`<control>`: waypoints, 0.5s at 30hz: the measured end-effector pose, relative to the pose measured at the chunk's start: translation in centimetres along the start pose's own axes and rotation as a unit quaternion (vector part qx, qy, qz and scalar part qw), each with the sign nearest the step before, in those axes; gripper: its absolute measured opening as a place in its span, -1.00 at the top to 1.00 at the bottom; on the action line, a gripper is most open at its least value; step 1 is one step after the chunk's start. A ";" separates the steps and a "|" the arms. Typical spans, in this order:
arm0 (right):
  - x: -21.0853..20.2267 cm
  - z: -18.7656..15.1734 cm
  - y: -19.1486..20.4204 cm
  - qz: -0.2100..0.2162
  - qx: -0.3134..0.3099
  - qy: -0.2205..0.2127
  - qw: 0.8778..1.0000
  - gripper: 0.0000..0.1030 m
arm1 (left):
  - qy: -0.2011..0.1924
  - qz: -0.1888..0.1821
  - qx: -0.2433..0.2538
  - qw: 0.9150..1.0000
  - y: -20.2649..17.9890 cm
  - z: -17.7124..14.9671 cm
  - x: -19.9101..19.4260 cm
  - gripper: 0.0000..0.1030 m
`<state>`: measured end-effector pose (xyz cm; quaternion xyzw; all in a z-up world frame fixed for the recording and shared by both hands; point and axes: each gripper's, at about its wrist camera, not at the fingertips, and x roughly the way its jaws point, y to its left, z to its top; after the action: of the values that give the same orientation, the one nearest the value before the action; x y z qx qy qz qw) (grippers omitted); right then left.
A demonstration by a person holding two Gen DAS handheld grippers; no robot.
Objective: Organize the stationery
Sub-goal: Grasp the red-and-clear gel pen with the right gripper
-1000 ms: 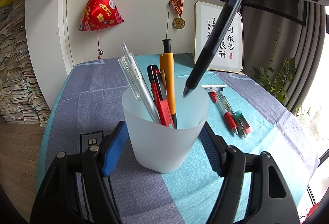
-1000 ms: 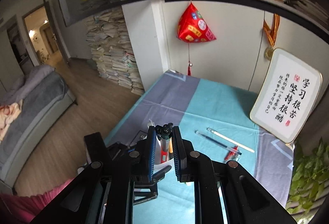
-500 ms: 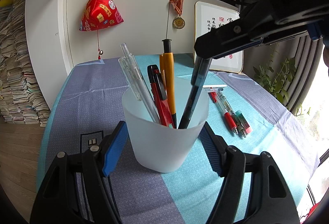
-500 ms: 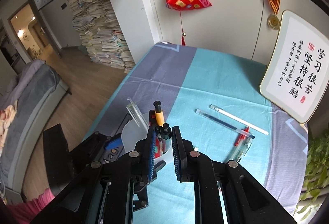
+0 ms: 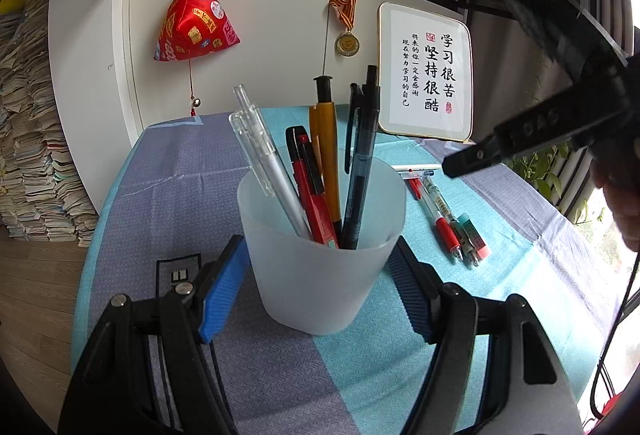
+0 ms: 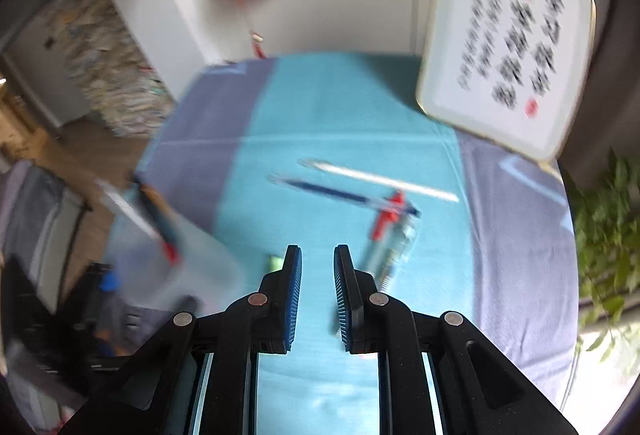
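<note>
My left gripper point(image 5: 318, 241) is shut on a frosted white cup point(image 5: 320, 275), one blue pad on each side. In the cup stand a clear pen point(image 5: 264, 151), a red pen point(image 5: 310, 187), an orange pen point(image 5: 326, 147) and a dark pen point(image 5: 362, 155). My right gripper point(image 6: 317, 255) is open by a narrow gap with nothing between its pads. It points down at the teal cloth, near loose pens: a blue one point(image 6: 332, 191), a white one point(image 6: 380, 179) and a red one point(image 6: 386, 219). The cup point(image 6: 172, 267) is a blur at its left.
A framed calligraphy board point(image 5: 426, 83) leans at the table's back right. Several loose pens point(image 5: 448, 227) lie right of the cup. The right gripper's black body point(image 5: 520, 139) and a hand hang above them. A plant point(image 6: 600, 235) stands past the table's right edge.
The dark pen went down into the cup and stays there. My right gripper left it and swung right and downward over the loose pens. The left gripper and cup kept still.
</note>
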<state>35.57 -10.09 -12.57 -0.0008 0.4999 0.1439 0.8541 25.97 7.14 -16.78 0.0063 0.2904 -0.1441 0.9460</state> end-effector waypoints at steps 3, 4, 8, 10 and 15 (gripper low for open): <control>2.8 -0.4 -2.0 -0.010 0.033 0.036 0.999 0.68 | 0.000 0.000 0.000 1.000 0.0 0.0 0.1 -0.37; 3.5 -0.5 -2.5 -0.012 0.041 0.043 0.998 0.68 | 0.000 0.000 0.000 1.000 0.0 0.0 0.1 -0.37; 5.1 -0.2 -3.5 -0.017 0.056 0.053 0.997 0.68 | 0.000 0.000 0.000 1.000 0.0 0.0 0.1 -0.37; 5.5 0.1 -3.4 -0.017 0.055 0.055 0.997 0.68 | 0.000 0.000 0.000 1.000 0.0 0.0 0.1 -0.37; 6.6 0.4 -3.2 -0.029 0.051 0.063 0.996 0.68 | 0.000 0.000 0.000 1.000 0.0 0.0 0.1 -0.37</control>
<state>39.75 -11.49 -18.44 0.0194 0.5590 0.0924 0.8238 26.03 7.12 -16.80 0.0064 0.2906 -0.1440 0.9459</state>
